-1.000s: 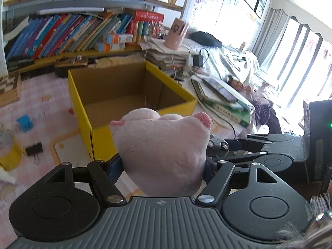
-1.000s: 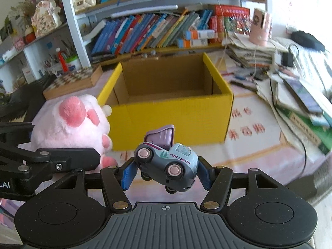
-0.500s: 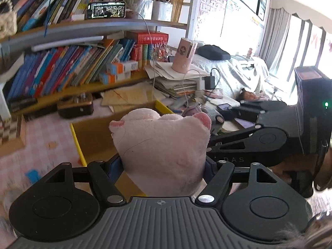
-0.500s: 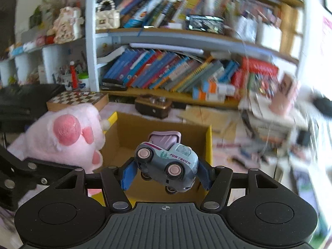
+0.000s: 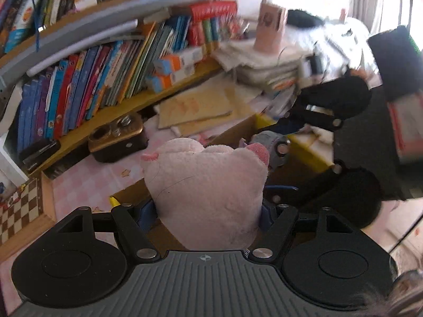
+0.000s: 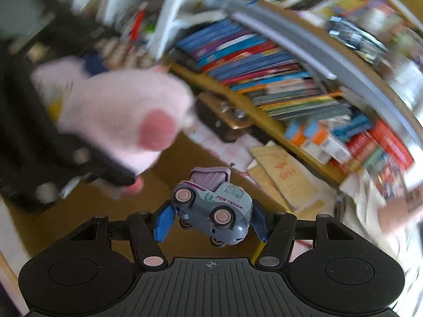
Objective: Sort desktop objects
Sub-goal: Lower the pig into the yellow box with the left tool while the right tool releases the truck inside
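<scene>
My left gripper (image 5: 203, 211) is shut on a pink plush pig (image 5: 206, 187) and holds it over the open yellow cardboard box (image 5: 304, 148). My right gripper (image 6: 211, 219) is shut on a grey toy truck (image 6: 214, 206) with pink wheels, held above the box's brown inside (image 6: 87, 214). The pig (image 6: 119, 116) also shows at the left of the right wrist view, blurred. The truck (image 5: 272, 145) and the right gripper's black body show just behind the pig in the left wrist view.
A bookshelf full of books (image 5: 105, 74) runs behind the box. A brown radio-like case (image 5: 116, 140), flat cardboard sheets (image 5: 195, 108), a chessboard (image 5: 18, 211) and a paper stack with a pink cup (image 5: 269, 29) lie around it on the pink desk mat.
Both grippers have moved forward and tilted down over the box, each still holding its toy. The right view is now motion-blurred and rotated.
</scene>
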### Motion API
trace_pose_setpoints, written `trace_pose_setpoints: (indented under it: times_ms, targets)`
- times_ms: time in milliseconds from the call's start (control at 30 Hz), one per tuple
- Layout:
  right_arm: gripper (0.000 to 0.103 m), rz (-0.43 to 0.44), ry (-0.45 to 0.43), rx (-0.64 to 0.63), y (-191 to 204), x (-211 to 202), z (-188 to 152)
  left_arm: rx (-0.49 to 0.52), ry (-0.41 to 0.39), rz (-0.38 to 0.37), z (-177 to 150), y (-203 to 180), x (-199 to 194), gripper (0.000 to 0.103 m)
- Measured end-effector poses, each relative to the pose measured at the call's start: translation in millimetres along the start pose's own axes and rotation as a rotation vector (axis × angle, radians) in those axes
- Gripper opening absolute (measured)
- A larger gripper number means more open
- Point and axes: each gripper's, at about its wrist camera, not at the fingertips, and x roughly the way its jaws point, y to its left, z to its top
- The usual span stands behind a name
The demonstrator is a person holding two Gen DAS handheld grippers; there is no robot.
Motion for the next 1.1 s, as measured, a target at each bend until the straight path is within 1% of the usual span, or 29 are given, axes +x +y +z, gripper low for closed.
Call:
trace_pose_setpoints:
  times_ms: [67,133,267,333,467,533,600,667,767,867,933,967,1033,1100]
  targets:
    - [0.062,0.023,0.028,-0.088,5.4,13.9,-1.8,0.001,0.029,0.012,1.6,1.9,16.2,0.070]
    - [0.062,0.045,0.045,-0.148,9.5,23.8,-3.4,0.023,0.056,0.033,2.0,1.4,32.8,0.071]
    - [0.062,0.070,0.043,-0.264,18.6,35.8,-6.5,0.078,0.099,0.072,-2.9,-1.9,57.9,0.071]
    - [0.062,0.071,0.044,-0.294,21.7,41.5,-6.4,0.113,0.109,0.093,-5.4,-4.9,64.6,0.071]
    - [0.062,0.069,0.071,-0.303,23.7,53.8,-7.6,0.177,0.127,0.099,-12.0,-11.3,73.7,0.071]
    - [0.062,0.074,0.075,-0.302,24.3,55.8,-6.9,0.192,0.135,0.099,-16.7,-12.3,78.3,0.072]
    - [0.062,0.086,0.085,-0.329,26.9,57.6,-6.8,0.178,0.159,0.108,-19.0,-10.2,83.0,0.072]
    - [0.062,0.092,0.096,-0.356,29.1,59.9,-7.9,0.158,0.159,0.108,-17.9,-8.0,82.5,0.072]
    - [0.062,0.090,0.111,-0.359,28.2,62.6,-7.7,0.142,0.172,0.104,-18.7,-6.2,83.6,0.075]
    - [0.062,0.087,0.128,-0.344,25.2,66.4,-6.4,0.126,0.192,0.097,-18.2,-5.2,86.0,0.078]
    - [0.062,0.096,0.140,-0.336,24.4,67.6,-5.7,0.120,0.204,0.089,-18.2,-5.1,86.8,0.085]
    - [0.063,0.104,0.142,-0.337,24.4,68.5,-5.3,0.119,0.201,0.088,-18.1,-5.4,85.9,0.086]
    - [0.064,0.112,0.141,-0.343,24.8,68.0,-6.5,0.115,0.194,0.090,-18.1,-5.2,84.7,0.093]
    - [0.065,0.111,0.130,-0.345,24.4,66.3,-7.8,0.106,0.203,0.085,-19.3,-5.5,83.9,0.093]
